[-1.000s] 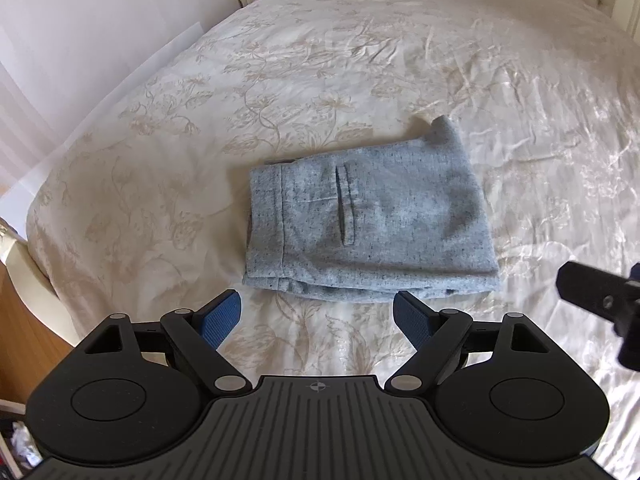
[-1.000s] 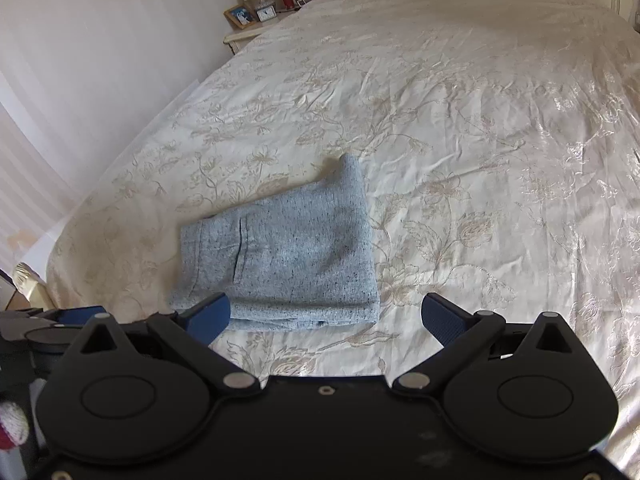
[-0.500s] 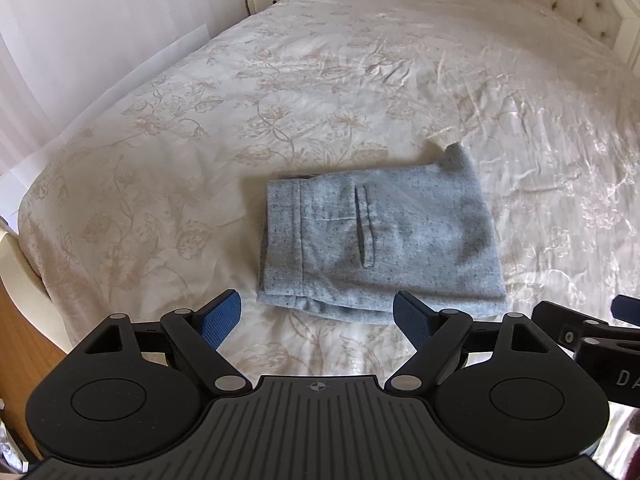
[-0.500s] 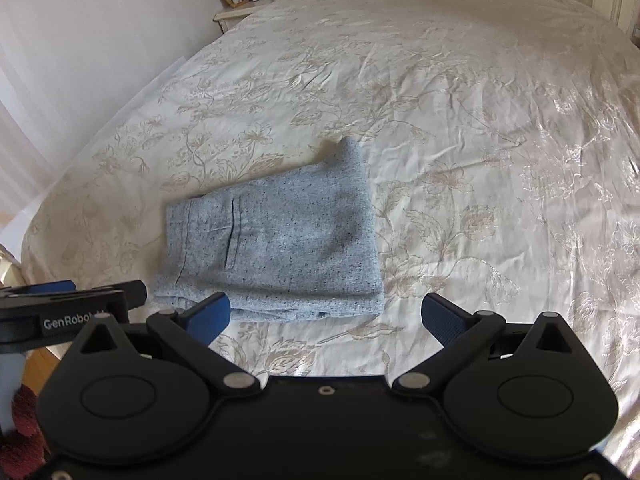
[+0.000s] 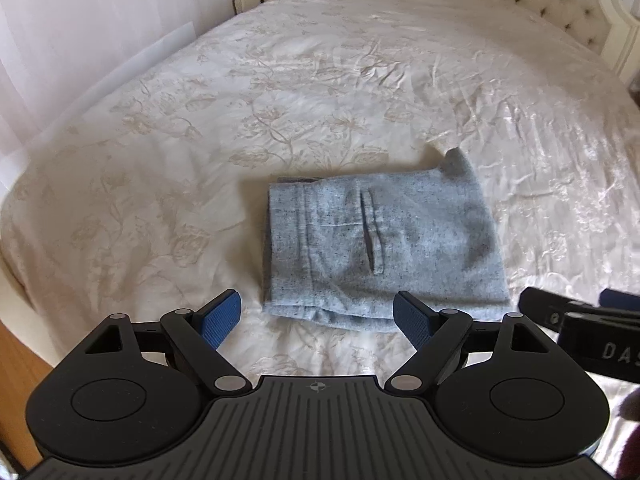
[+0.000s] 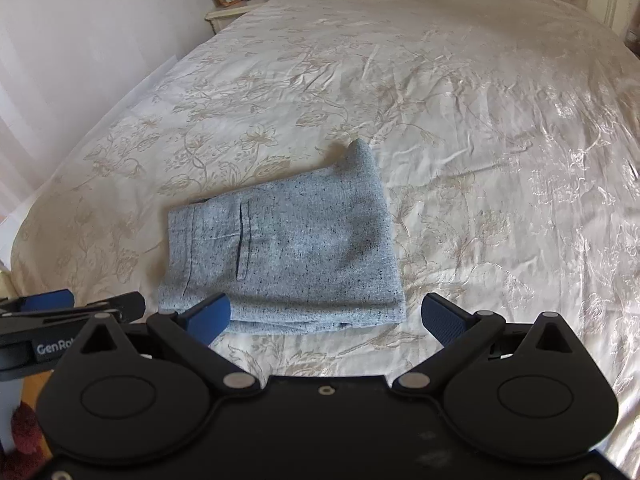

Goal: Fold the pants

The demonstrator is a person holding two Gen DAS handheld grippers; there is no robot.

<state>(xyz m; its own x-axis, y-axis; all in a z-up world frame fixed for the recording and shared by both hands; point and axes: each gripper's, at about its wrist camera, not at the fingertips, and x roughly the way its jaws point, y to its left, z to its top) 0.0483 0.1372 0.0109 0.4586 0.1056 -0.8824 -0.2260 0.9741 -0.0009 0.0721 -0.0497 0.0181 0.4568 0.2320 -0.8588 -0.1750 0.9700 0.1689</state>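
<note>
Since the speckled light-grey pants (image 5: 380,248) already lie as a compact folded stack near the bed's near edge on the cream floral bedspread (image 5: 360,92), folding looks finished; only tidying the raised far corner remains. Left gripper (image 5: 318,314) and right gripper (image 6: 326,314) hover wide open, empty, touching nothing.

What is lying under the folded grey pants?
The pants lie on the cream floral bedspread. Their own lower folded layers show along the near edge; anything else beneath is covered.
</note>
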